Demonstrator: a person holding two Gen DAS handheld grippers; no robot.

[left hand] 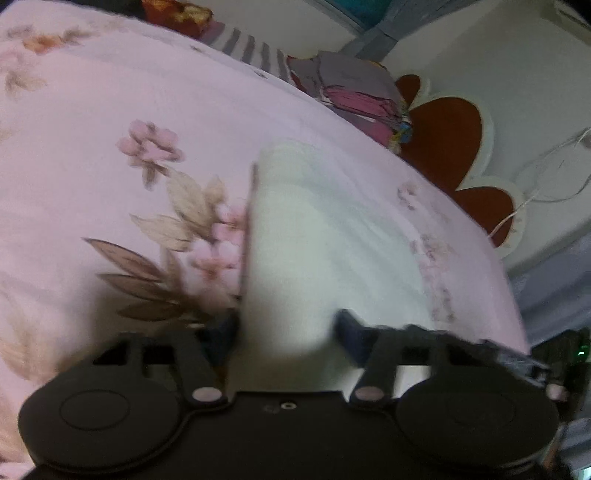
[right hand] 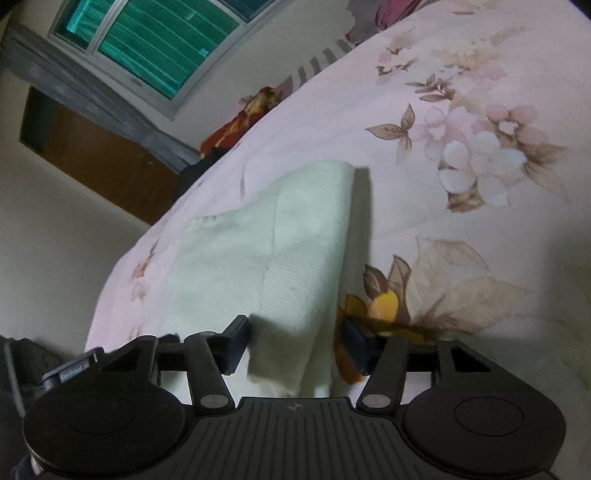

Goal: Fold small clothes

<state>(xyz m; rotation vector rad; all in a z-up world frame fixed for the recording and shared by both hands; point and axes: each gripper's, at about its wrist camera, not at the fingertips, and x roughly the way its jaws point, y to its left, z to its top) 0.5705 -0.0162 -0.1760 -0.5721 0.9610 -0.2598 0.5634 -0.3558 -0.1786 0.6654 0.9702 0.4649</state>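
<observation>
A pale white knitted garment (left hand: 295,229) lies on a pink floral bedsheet (left hand: 110,92), and its near end rises up between the fingers of my left gripper (left hand: 288,332). That view is blurred; the jaws stand about half apart and the pads do not clearly press the cloth. In the right wrist view the same garment (right hand: 258,240) has a ribbed hem, and a fold of it hangs between the fingers of my right gripper (right hand: 295,339). Its left pad touches the cloth, while a gap shows at the right pad. The bedsheet (right hand: 461,55) spreads to the right.
A heap of grey and pink clothes (left hand: 354,96) and a red patterned cloth (left hand: 173,14) lie at the bed's far edge. Beyond it are a red flower-shaped mat (left hand: 447,129) and a white cable (left hand: 546,177) on the floor. A window (right hand: 155,40) and a brown panel (right hand: 103,162) are on the wall.
</observation>
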